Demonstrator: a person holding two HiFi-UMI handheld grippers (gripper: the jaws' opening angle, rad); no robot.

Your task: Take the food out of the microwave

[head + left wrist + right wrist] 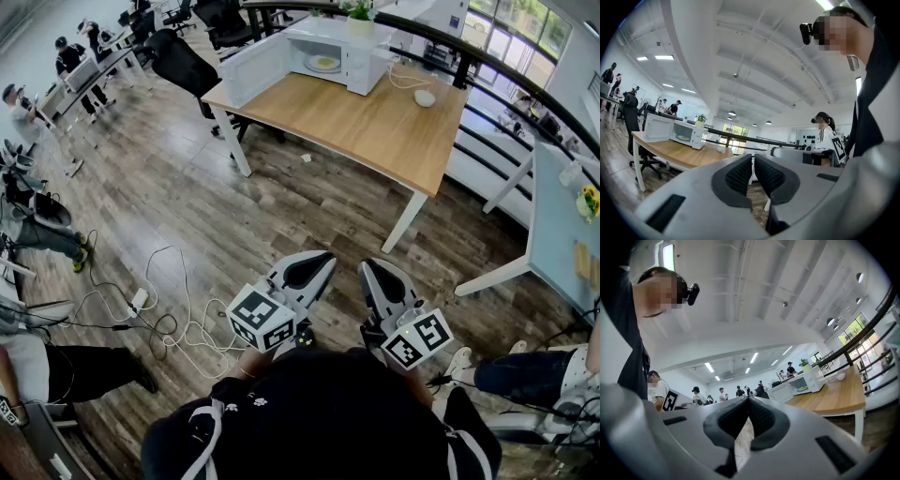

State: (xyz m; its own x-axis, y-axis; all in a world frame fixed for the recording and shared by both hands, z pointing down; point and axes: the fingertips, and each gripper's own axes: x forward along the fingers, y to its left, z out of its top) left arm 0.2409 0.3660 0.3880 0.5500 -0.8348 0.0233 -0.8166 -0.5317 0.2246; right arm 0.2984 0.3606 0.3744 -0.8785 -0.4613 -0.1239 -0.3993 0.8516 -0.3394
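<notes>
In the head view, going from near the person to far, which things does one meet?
First the left hand-held gripper and right hand-held gripper → wooden floor → table → open microwave with plate of food → plant on top.

Brightly and evenly lit by windows (514, 39) right of the microwave (361, 64) and ceiling strips (663, 57) above it, softly shadowed below it, heavily fisheye-bent and dark-cornered in both gripper views.

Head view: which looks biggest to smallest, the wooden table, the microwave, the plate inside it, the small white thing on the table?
1. Wooden table, largest.
2. Microwave, with its door open.
3. Plate inside it.
4. Small white thing, smallest.
All sit about equally far away, so the order holds.
</notes>
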